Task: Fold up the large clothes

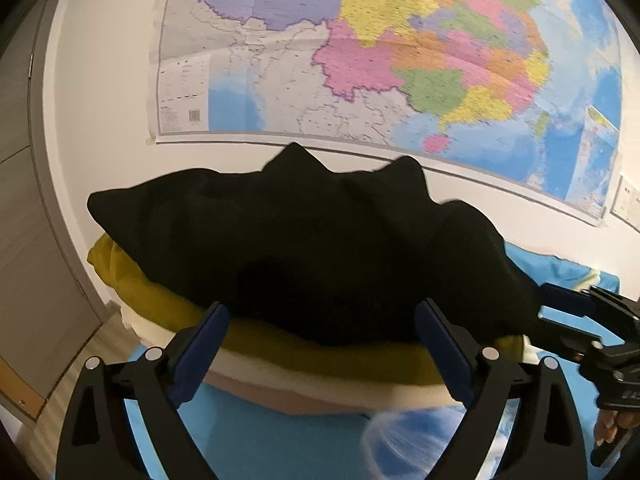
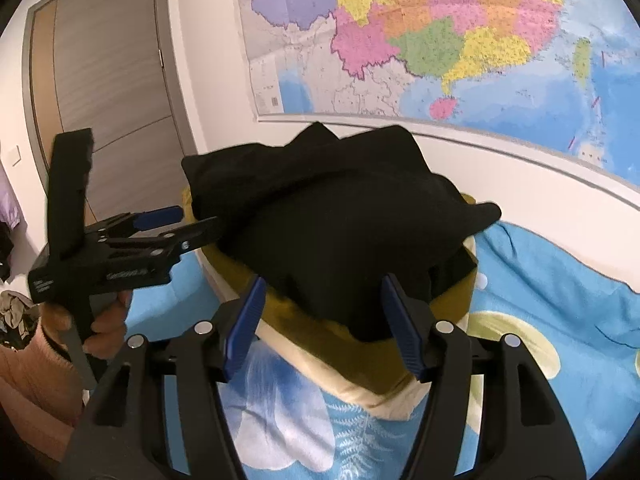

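Observation:
A folded black garment lies on top of a stack of folded clothes, over a mustard-yellow one and a cream one. It also shows in the right wrist view. My left gripper is open, its blue pads at the near edge of the black garment, holding nothing. My right gripper is open at the stack's near corner, holding nothing. The right gripper shows at the right edge of the left wrist view, and the left gripper shows at the left of the right wrist view.
The stack sits on a bed with a blue patterned sheet. A large coloured map hangs on the white wall behind. A grey-brown door stands to the left.

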### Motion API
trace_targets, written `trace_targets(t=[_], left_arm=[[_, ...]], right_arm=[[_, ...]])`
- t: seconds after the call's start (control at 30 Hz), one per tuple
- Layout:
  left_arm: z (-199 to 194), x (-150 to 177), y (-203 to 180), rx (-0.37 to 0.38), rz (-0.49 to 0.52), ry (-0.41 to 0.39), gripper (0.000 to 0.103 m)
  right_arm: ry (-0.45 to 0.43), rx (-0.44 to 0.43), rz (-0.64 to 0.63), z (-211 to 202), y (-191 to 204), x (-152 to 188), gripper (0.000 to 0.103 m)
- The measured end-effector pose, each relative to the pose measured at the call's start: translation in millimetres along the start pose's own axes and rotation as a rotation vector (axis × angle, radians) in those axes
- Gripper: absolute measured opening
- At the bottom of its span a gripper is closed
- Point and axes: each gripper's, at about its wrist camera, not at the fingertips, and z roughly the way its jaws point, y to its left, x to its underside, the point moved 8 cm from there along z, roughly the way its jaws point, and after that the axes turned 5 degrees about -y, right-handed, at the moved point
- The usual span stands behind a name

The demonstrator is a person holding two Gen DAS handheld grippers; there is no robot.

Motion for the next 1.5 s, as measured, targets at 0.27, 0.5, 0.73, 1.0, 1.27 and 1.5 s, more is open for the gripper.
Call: trace_targets(t=[0.27, 0.5, 0.73, 1.0, 1.27, 1.5], left_arm=[[-15.6, 19.7, -16.0, 0.009, -0.01, 0.028, 0.096], [-28.4, 36.9, -20.7, -0.017, -0.045, 0.042, 0.096], [-47.7, 61.2, -24.9, -0.053, -0.048, 0.066, 0.096], [-64.1, 79.3, -18.3, -0.097, -0.097, 0.085, 0.096], [-76.4, 82.4, -19.0, -0.126, -0.084, 0.078, 0.096], [-87.1, 83.4, -24.5, -0.131, -0.054, 0.061, 0.096]], right_arm=[[0.003, -0.009, 0.027, -9.6, 3.6, 12.8, 0.062], [-0.012, -0.002, 0.035, -23.4, 11.8, 25.5, 0.077], [-0.012, 0.04, 0.055, -36.9, 22.7, 53.6, 0.095], [-0.029, 0.074, 0.041, -51.2, 34.0, 70.3, 0.097], [-0.051, 0.079, 0.027, -67.5, 45.5, 78.2, 0.097], [-0.063, 0.081, 0.033, -76.9, 51.5, 83.3, 0.097]])
